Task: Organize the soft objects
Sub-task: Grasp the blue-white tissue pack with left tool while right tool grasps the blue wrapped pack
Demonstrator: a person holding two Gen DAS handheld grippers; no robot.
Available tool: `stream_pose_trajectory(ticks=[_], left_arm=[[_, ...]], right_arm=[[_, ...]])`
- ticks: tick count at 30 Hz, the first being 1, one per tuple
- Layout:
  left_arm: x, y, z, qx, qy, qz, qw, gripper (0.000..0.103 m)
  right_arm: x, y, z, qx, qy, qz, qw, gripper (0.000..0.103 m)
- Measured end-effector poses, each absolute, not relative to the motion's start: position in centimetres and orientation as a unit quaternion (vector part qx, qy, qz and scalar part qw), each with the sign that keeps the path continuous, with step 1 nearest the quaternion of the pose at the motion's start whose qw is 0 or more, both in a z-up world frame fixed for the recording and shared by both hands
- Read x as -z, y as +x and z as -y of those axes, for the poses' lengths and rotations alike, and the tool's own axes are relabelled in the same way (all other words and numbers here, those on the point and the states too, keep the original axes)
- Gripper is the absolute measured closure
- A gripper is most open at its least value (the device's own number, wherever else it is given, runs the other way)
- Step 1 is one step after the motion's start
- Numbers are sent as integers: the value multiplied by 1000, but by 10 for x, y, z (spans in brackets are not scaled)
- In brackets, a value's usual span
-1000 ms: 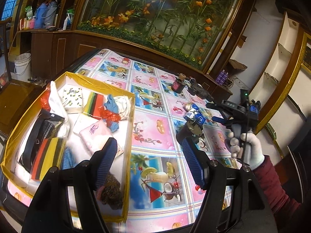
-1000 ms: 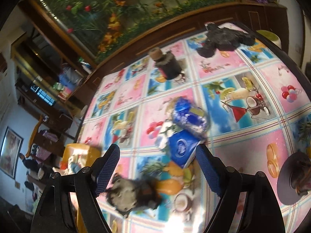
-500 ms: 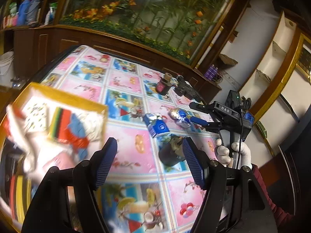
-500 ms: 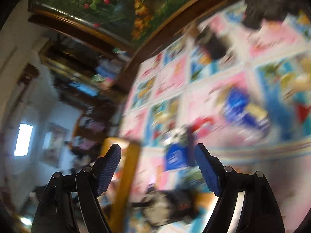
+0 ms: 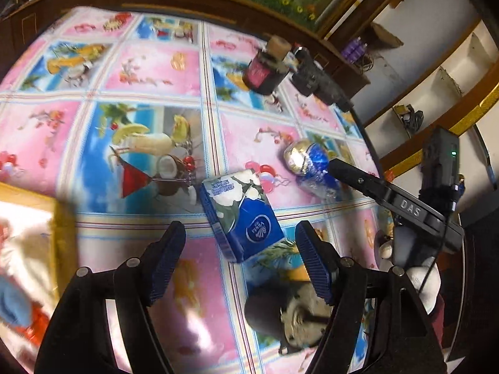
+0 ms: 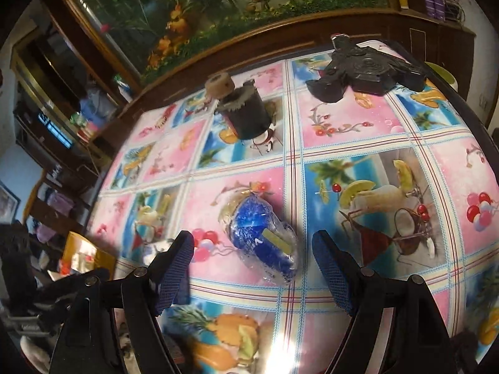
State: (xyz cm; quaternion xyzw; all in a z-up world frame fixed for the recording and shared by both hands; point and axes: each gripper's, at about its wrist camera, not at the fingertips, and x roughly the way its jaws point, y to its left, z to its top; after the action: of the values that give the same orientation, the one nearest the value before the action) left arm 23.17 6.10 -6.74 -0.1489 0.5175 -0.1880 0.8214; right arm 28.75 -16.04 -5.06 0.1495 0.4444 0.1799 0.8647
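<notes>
The left hand-held gripper (image 5: 240,252) stands wide open and empty, angled down over the blue tissue pack (image 5: 241,215) lying on the table (image 5: 149,71). The right hand-held gripper (image 6: 252,265), also wide and empty, tilts down over a clear-wrapped blue bundle (image 6: 262,237) just beside that pack. "DAS" shows on the right tool's body (image 5: 408,207).

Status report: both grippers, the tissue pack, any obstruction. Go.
Left gripper open, empty, over blue tissue pack. Right gripper open, empty, over blue plastic-wrapped roll. Both items flat on the tablecloth. Nothing blocking either.
</notes>
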Motion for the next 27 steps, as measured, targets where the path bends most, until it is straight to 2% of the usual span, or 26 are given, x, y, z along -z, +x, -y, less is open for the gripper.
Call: stream_pose_trajectory(ticks=[6,11,12,13,14,22,27], left_arm=[[77,246,-34,198,-121,-527,818,31],[86,251,-5,181,-24,-543,819,33],[85,249,-3,175,-8,-536,826,43],[85,248,-2,175,-4,-536,826,43],[84,248,-4,175,-7,-533,828,45],[28,214,-52,167,-46,-451,876,46],[-17,155,-100,152,-60,-395,904,46]], right_arm=[[65,304,141,-182,121,-455,863,24],[79,310,125,-184,101,-463,861,25],[80,310,121,-184,93,-463,862,31],[82,310,119,-184,87,-464,862,41],[84,311,116,-183,79,-467,861,59],[61,286,132,-176,102,-444,873,62],[28,243,139,-195,111,-412,883,62]])
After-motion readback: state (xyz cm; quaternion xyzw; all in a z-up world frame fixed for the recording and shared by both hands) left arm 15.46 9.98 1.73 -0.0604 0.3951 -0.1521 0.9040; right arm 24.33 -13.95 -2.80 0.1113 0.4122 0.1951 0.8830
